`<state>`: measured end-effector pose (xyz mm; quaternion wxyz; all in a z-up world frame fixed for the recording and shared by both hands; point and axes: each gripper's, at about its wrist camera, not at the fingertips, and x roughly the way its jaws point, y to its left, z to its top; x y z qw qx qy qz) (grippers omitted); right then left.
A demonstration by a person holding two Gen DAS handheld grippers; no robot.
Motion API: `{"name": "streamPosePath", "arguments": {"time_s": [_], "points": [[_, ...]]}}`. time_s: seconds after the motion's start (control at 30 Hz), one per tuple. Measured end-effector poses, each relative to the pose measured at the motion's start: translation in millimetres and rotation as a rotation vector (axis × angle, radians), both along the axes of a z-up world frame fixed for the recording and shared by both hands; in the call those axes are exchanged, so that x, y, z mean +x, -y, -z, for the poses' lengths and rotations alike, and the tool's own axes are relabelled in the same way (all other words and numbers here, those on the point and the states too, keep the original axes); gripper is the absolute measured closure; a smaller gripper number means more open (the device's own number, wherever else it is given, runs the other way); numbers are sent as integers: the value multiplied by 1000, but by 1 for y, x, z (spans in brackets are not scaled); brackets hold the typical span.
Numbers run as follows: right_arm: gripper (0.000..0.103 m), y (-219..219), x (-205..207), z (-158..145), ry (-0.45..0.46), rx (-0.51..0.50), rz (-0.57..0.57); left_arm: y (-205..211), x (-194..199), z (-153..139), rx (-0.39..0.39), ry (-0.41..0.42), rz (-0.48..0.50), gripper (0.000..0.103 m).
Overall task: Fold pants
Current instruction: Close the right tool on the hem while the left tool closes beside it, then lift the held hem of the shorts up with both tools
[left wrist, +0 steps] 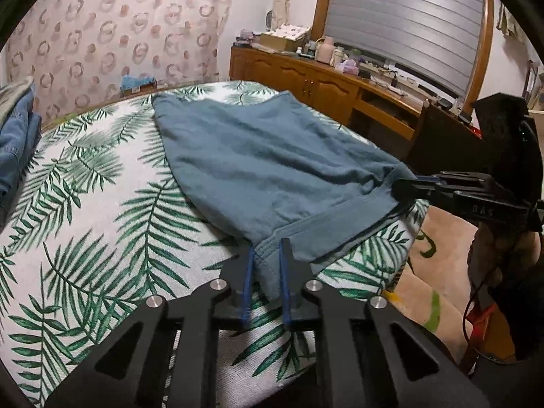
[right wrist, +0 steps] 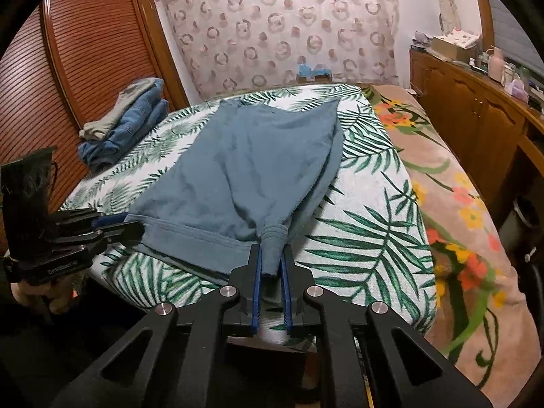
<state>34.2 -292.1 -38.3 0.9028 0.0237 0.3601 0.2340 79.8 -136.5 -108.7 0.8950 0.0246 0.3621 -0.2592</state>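
gripping pants point(left wrist: 265, 156) hem corners, left gripper point(left wrist: 267, 248) and right gripper point(right wrist: 272, 250) both clenched on cloth; long axis running straight away from fingertips.

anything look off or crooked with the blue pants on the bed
Slightly: the blue-grey cotton pants lie with the upper layer offset, so the lower layer peeks out along the right edge. Both grippers pinch waistband corners. No damage.
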Motion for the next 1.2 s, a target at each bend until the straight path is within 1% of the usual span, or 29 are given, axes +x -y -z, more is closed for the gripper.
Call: {"name": "streamPosePath", "arguments": {"time_s": [0.13, 0.27, 0.47, 0.53, 0.63, 0.8, 0.9, 0.97, 1.1, 1.2], "points": [[94, -2, -2, -8, 31, 20, -10, -4, -6, -19, -26, 44, 10, 90], [94, -6, -3, -23, 80, 35, -23, -14, -10, -44, -102, 65, 11, 90], [94, -10, -8, -57, 177, 56, -53, -33, -18, -84, -145, 159, -15, 90], [94, -12, -10, -71, 214, 63, -66, -41, -22, -101, -154, 202, -27, 91], [94, -15, -15, -93, 278, 68, -82, -51, -25, -121, -173, 244, -36, 91], [94, -28, -23, -126, 390, 71, -118, -65, -34, -156, -189, 335, -59, 91], [94, -37, -22, -140, 431, 66, -142, -71, -36, -173, -196, 376, -64, 91], [94, -43, -17, -150, 460, 63, -153, -77, -32, -181, -211, 391, -74, 91], [94, -55, -4, -161, 515, 56, -169, -83, -17, -195, -206, 432, -96, 91], [94, -68, 15, -164, 539, 45, -178, -87, 0, -202, -176, 456, -113, 91]]}}
